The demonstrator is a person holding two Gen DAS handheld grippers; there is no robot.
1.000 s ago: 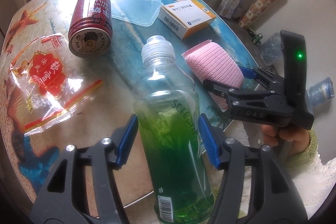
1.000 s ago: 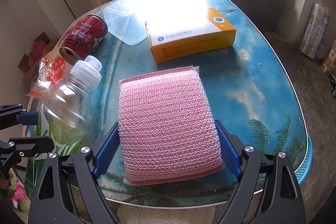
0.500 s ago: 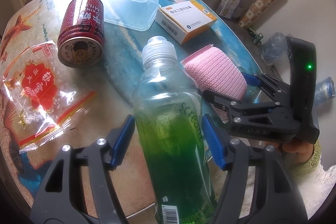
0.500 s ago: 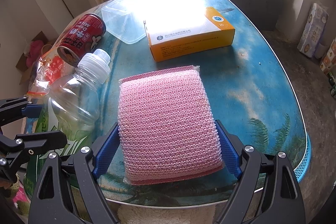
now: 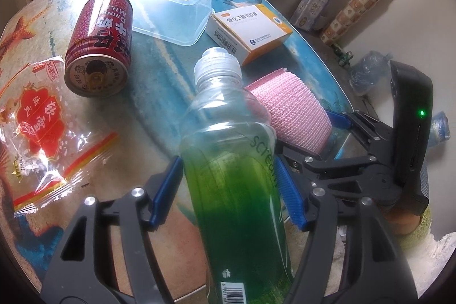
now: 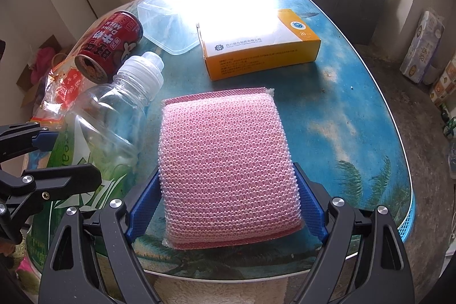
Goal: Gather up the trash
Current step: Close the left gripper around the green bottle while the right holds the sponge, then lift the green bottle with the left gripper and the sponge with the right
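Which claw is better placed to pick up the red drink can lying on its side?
Left, probably: the red drink can lies on that side, though the left claw already straddles the green-tinted plastic bottle.

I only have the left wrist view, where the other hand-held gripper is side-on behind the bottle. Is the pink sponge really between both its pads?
Observer: Yes. In the right wrist view the pink sponge sits squarely in the right hand-held gripper, with a blue pad against each side.
Operator: Anything past the table edge on that side?
Observer: A blue basket pokes out below the rim of the table, at the right.
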